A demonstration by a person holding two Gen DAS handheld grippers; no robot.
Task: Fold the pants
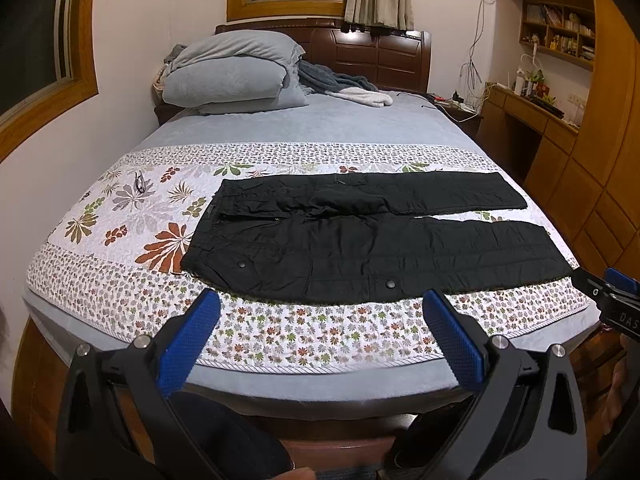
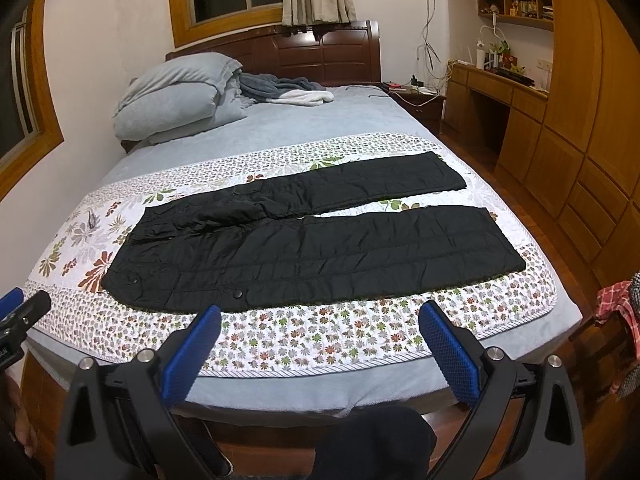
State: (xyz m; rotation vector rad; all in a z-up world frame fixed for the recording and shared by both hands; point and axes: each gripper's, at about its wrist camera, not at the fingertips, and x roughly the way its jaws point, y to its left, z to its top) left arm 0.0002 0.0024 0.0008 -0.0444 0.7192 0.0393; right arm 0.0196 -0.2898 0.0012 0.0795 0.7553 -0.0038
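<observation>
Black pants [image 1: 372, 236] laid flat, unfolded, on floral quilt [image 1: 120, 216] across bed.
Waist at L, legs to R, slightly parted. L gripper [image 1: 320, 336] & R gripper [image 2: 320, 344] held w/ jaws spread wide, empty, above near bed edge, short of pants.

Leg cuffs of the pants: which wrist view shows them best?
The right wrist view: both cuffs of the pants lie well inside the frame, ends fully visible. The left wrist view shows them too, but pushed toward the right edge, more distorted, with the right claw beside the near cuff.
</observation>
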